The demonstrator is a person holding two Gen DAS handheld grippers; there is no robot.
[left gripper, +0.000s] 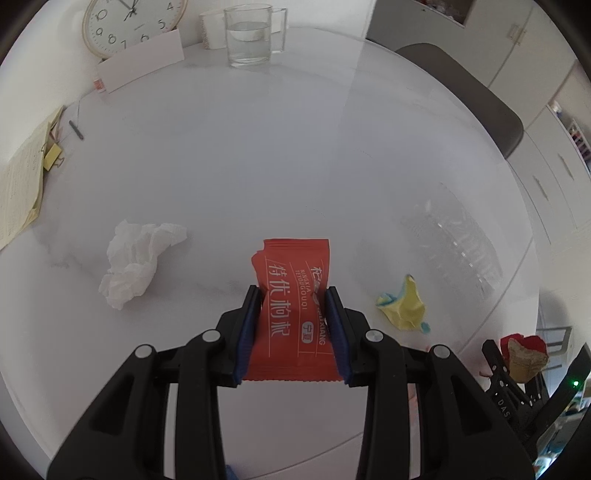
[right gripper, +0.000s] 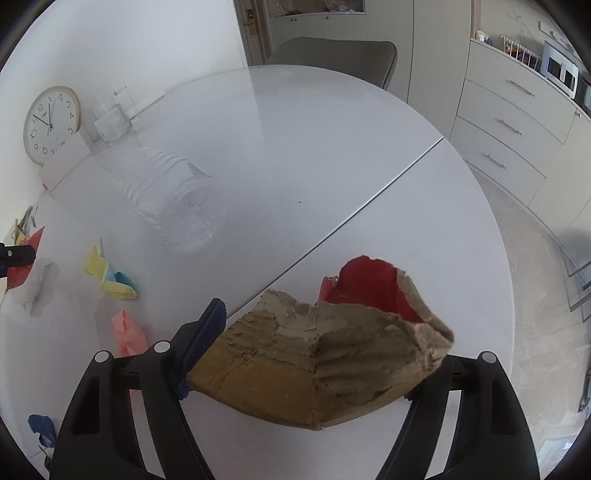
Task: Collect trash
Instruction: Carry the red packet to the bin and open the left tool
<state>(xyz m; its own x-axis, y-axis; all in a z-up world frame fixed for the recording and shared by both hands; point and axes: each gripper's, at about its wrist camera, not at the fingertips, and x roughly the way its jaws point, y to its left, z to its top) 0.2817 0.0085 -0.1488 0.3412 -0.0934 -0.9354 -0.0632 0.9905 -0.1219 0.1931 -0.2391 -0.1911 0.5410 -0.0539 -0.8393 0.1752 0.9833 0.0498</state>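
Left tool is clamped on the red snack wrapper, blue pads pressing both long edges, the packet's torn top poking out toward twelve o'clock above the white counter. At ten o'clock from it lies a crumpled white tissue; at three o'clock, near the tool, a yellow scrap of paper; past that at two o'clock, a clear plastic bottle on its side. Over on the right tool, a torn piece of brown cardboard with a red inner face sits across the jaws: the left pad touches its lower left corner, the right pad is hidden behind the cardboard, so whether it is truly gripped I cannot tell. From that view, a pink paper scrap lies at nine o'clock and a blue scrap low at eight. At the counter's far edge stand a glass of water and a round wall clock with a white card propped before it; a grey chair and pale drawers lie beyond.
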